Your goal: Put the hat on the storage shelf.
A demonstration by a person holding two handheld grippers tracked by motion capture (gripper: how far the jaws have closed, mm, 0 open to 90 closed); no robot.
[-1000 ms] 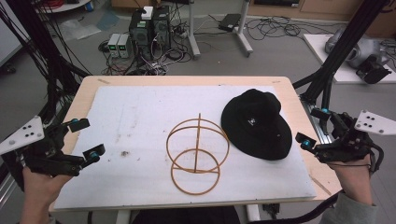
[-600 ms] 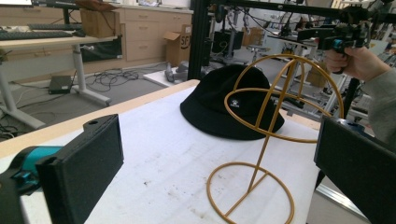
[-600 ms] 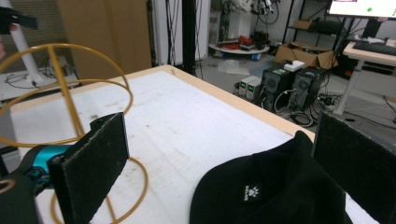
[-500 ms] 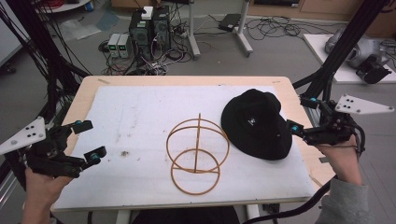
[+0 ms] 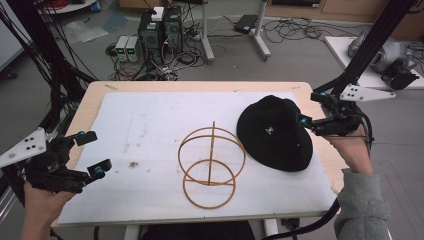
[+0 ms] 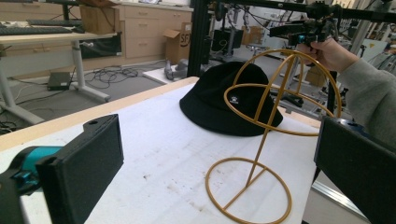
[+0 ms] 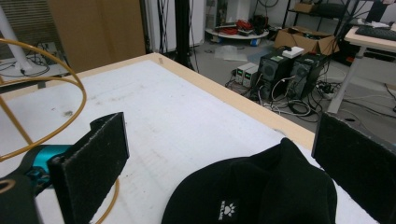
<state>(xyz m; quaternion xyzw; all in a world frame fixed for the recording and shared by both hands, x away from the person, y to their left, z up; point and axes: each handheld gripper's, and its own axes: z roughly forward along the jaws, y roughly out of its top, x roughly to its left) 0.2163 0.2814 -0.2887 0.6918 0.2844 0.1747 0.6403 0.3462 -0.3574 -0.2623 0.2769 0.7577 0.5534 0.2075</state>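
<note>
White-topped table [image 5: 150, 125] bears black hat [image 5: 275, 132]; wire stand [image 5: 212, 167].

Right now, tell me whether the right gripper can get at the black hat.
Probably yes: the right gripper hangs open just over the black hat's far right edge, with nothing between them.

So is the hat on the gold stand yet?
No. The black hat lies flat on the table, beside the empty wire stand.

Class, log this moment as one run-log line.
right hand-held gripper: open, over black hat | left hand-held gripper: open | wire hat stand: bare
</note>
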